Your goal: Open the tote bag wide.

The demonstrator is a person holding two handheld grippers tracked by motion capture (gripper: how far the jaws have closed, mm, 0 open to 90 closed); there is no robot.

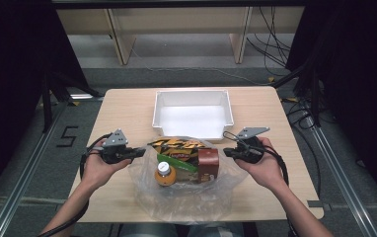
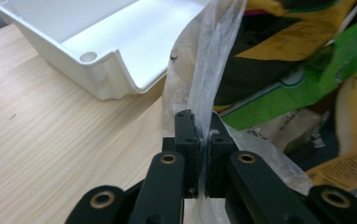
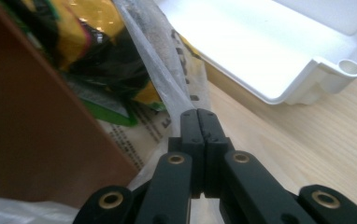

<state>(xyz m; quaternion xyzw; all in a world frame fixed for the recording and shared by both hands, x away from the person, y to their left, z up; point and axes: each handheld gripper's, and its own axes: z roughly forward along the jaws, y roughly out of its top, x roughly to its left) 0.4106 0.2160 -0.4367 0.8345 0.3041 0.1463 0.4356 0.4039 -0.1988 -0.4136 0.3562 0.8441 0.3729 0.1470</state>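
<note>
- Both pairs of jaws were clamped fully together on the rim of the clear plastic bag (image 1: 186, 195): the left gripper (image 2: 200, 135) pinched a fold of film at the bag's left edge, the right gripper (image 3: 199, 122) a fold at its right edge.
- That bag lay on the wooden table (image 1: 127, 106), just in front of the empty white tray (image 1: 192, 112), between the two hands.
- Inside it stood an orange bottle (image 1: 165, 174) and a brown carton (image 1: 208, 165), with a yellow-and-black snack packet (image 1: 176, 147) behind them.
- Judging by this, the step in hand was gripping the bag's mouth from both sides.
- Next, the film probably needed drawing apart evenly, gently enough not to tear it or tip the contents.
</note>
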